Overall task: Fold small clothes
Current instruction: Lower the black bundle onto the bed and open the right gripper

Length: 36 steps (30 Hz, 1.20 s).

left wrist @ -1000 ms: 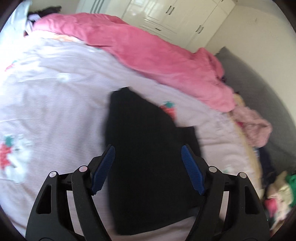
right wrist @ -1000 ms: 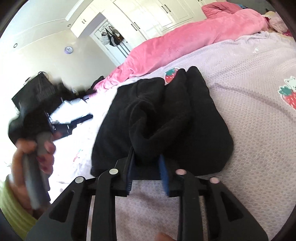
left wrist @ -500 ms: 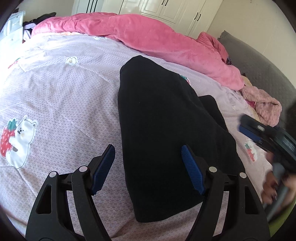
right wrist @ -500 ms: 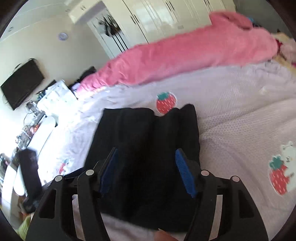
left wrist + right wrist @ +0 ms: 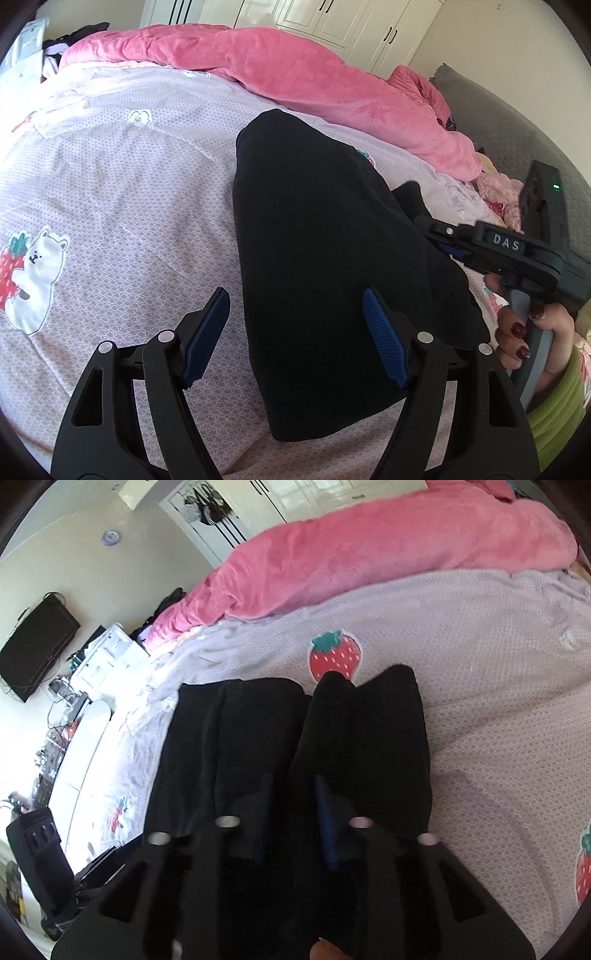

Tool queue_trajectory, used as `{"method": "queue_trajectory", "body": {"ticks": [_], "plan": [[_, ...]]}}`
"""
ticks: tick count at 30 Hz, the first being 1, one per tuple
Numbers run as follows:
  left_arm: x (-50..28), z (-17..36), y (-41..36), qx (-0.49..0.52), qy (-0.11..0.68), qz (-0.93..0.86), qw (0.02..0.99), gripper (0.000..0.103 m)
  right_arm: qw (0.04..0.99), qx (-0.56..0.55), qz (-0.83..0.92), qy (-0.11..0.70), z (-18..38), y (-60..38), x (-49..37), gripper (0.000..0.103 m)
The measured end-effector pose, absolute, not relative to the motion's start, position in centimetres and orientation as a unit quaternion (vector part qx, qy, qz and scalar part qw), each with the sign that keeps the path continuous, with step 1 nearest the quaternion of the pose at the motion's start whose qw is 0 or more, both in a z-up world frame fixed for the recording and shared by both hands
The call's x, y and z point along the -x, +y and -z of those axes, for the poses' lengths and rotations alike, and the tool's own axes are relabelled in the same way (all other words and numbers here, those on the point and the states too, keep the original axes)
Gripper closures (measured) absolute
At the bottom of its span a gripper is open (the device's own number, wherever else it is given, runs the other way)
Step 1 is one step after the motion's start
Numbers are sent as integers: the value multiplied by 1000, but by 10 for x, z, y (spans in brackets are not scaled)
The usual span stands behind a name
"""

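A black garment (image 5: 325, 258) lies partly folded on the lilac bedsheet (image 5: 118, 206). My left gripper (image 5: 295, 332) is open and empty, its blue pads on either side of the garment's near end, just above it. In the right wrist view the garment (image 5: 369, 731) shows two thick folds side by side. My right gripper (image 5: 293, 812) is low over its near edge with the fingers close together, and black cloth appears to sit between them; the view is blurred. The right gripper also shows in the left wrist view (image 5: 439, 236), at the garment's right edge.
A pink blanket (image 5: 295, 70) is heaped along the far side of the bed. A grey headboard (image 5: 524, 140) and a pile of pink clothes (image 5: 498, 192) are at the right. White wardrobes (image 5: 332, 22) stand behind. A TV (image 5: 37, 646) and cluttered desk are left of the bed.
My right gripper opened and let the raised fold drop, then came down on the garment's edge and narrowed again. My left gripper stayed open and drew in over the near end.
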<state>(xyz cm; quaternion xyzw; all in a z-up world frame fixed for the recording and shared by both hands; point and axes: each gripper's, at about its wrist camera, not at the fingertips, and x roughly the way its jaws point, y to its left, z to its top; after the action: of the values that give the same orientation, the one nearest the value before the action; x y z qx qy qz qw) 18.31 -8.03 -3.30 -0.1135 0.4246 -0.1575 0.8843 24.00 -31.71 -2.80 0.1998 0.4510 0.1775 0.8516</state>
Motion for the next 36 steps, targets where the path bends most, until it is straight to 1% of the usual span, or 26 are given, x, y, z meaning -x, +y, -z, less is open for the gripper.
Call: {"method": "queue_trajectory", "body": {"ticks": [1,6,7,8,10,11,14,22,24,25,28,31,33,34,35,36], "plan": [[-183,33,-80,113,425,158,884,37,845,-213,-183,456,31,-319,-243,55],[-182,32,-82,105,421,155,887,37,833,-236,-187,464,34,-316,-249,52],[-182,31,-82,104,421,154,888,37,834,-228,-191,464,33,-312,-250,54],[-182,31,-82,103,421,153,888,37,835,-221,-196,464,33,-306,-251,67],[-180,30,-83,101,420,152,889,37,838,-208,-207,460,31,-298,-250,85],[-180,29,-83,100,419,151,890,37,842,-204,-210,454,28,-297,-249,88],[-179,26,-84,99,417,154,890,37,850,-204,-218,433,18,-300,-242,91],[-169,13,-96,101,413,192,885,36,870,-186,-232,394,-19,-333,-224,93],[-167,9,-102,96,411,199,885,35,874,-184,-220,392,-19,-341,-224,96],[-167,8,-103,97,411,201,884,32,876,-184,-212,392,-18,-345,-225,103],[-166,9,-105,100,414,203,882,31,890,-196,-162,379,-16,-376,-227,103],[-167,13,-107,93,415,198,883,31,878,-216,-159,398,-3,-391,-228,103],[-166,14,-107,90,414,197,884,31,867,-220,-188,407,3,-389,-219,99],[-166,15,-108,87,414,196,885,31,862,-218,-203,410,6,-384,-213,89],[-166,15,-109,84,414,194,885,31,856,-220,-217,414,9,-379,-209,68],[-165,16,-110,82,413,194,886,30,850,-223,-228,420,13,-372,-206,58]]}}
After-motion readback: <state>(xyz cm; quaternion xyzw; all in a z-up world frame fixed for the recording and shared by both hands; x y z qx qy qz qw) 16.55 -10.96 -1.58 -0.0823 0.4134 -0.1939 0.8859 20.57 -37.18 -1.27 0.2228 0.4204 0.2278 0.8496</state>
